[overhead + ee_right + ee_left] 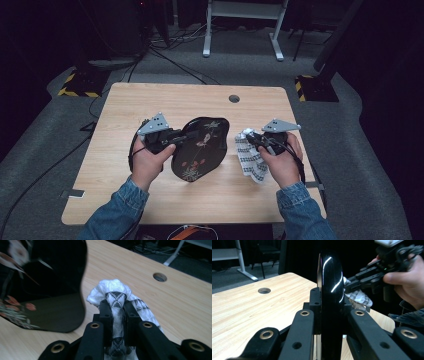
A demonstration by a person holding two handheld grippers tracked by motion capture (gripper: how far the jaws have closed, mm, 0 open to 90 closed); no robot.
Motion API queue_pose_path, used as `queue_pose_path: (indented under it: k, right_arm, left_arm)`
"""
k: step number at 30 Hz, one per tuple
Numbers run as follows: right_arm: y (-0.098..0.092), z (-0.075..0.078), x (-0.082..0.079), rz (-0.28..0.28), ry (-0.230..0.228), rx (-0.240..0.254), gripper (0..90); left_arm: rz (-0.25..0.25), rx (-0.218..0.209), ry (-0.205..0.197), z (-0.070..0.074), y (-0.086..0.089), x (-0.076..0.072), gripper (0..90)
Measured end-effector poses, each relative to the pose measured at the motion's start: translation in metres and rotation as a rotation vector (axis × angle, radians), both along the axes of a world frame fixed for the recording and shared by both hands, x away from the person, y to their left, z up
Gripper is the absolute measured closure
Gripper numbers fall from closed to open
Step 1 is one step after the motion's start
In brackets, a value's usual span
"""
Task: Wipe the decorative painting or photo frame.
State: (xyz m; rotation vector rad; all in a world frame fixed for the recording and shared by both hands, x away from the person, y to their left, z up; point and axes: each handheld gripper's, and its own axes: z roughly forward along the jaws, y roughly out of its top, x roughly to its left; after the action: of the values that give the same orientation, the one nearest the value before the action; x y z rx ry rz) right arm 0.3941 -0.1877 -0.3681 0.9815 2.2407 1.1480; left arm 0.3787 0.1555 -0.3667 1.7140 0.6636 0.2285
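Left hand-held gripper clamped on black tray; beside tray, right hand-held gripper pinching patterned cloth.

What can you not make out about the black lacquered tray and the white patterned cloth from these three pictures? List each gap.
- Black lacquered tray with flower painting: in the left gripper view it stands edge-on, so its painted face is hidden.
- Its underside: high view, turned away from the camera.
- White patterned cloth: in the right gripper view its lower end is hidden by the right tool.
- Flower details: high view, too small.
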Motion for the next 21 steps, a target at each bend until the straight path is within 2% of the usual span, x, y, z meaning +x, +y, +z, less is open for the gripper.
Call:
queue_pose_path:
  k: [3, 5, 11, 21]
  right_arm:
    - [0.008, 0.009, -0.004, 0.033, -0.012, 0.034, 81.7]
    - [0.010, 0.011, -0.005, 0.039, -0.017, 0.037, 81.7]
    - [0.034, 0.021, -0.006, 0.090, -0.048, 0.057, 81.6]
    - [0.057, 0.028, -0.005, 0.113, -0.093, 0.075, 81.6]
  left_arm:
    - [-0.001, -0.002, 0.000, 0.000, 0.000, 0.000, 80.3]
    - [-0.001, -0.002, 0.000, 0.000, 0.000, 0.000, 80.3]
    - [-0.004, -0.002, 0.000, 0.000, 0.000, 0.000, 80.3]
    - [-0.011, -0.004, 0.000, 0.000, 0.001, 0.000, 80.4]
